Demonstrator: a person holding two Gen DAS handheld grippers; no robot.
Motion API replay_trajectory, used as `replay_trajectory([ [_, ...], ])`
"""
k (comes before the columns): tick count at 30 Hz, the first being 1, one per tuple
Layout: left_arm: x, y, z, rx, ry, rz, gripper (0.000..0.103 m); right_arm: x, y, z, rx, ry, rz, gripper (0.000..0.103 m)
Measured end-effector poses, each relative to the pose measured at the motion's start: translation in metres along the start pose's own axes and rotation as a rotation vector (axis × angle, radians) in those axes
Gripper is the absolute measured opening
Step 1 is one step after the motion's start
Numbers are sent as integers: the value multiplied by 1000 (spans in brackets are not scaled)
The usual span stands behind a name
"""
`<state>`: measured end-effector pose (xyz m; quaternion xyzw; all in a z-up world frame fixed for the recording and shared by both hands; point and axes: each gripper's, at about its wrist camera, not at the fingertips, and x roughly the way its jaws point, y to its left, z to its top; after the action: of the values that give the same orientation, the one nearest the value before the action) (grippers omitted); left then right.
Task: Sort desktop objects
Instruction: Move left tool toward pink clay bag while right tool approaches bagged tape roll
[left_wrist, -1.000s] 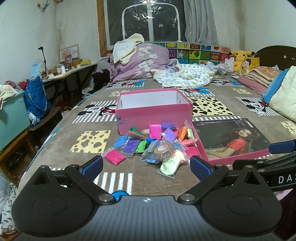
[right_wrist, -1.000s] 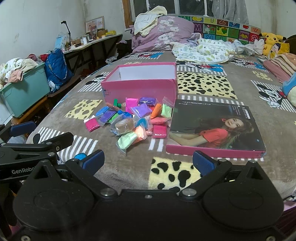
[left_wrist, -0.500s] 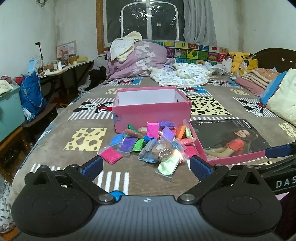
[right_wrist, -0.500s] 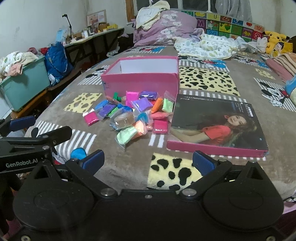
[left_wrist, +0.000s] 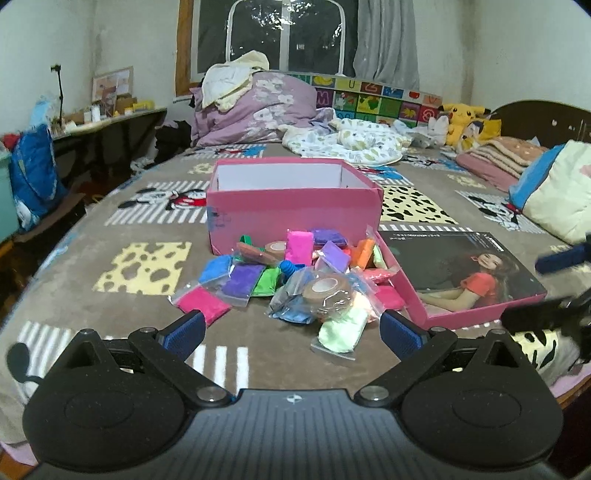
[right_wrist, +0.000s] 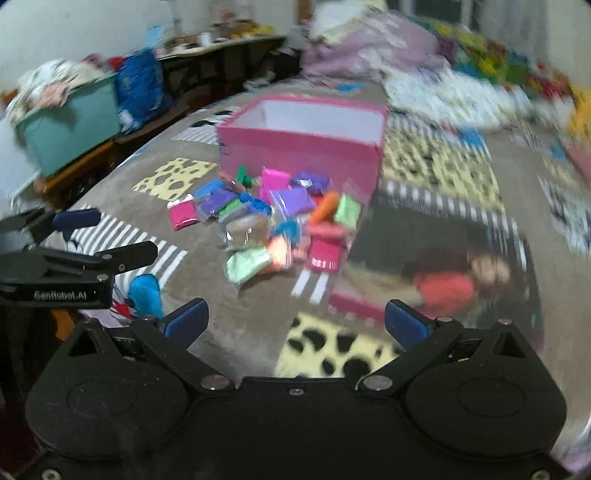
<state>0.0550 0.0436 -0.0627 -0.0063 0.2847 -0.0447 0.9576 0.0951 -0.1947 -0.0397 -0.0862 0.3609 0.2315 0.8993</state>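
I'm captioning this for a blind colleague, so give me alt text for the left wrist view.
The open left gripper faces a heap of bagged coloured clay packets on a bed, before an open pink box whose lid lies right.

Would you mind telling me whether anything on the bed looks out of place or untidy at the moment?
Yes: the clay bags lie in a loose heap in front of the pink box, none visibly inside it. A tape roll sits in the pile. The box lid lies beside it, photo side up. Both tongs are open and empty.
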Motion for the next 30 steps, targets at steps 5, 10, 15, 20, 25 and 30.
replay_trajectory([
  [5,24,16,-9,-25,44,-36,102,14,6,26,-228,15,63,103],
  [10,45,17,-13,-20,41,-84,102,37,6,46,-391,138,169,103],
  [15,64,20,-8,-4,19,-95,102,55,12,59,-435,124,213,103],
  [20,78,39,1,0,0,-98,101,72,17,72,-479,109,257,102],
  [25,96,63,2,30,14,-76,94,90,23,85,-523,95,301,102],
  [30,115,86,3,70,30,-53,87,116,37,84,-540,86,336,101],
])
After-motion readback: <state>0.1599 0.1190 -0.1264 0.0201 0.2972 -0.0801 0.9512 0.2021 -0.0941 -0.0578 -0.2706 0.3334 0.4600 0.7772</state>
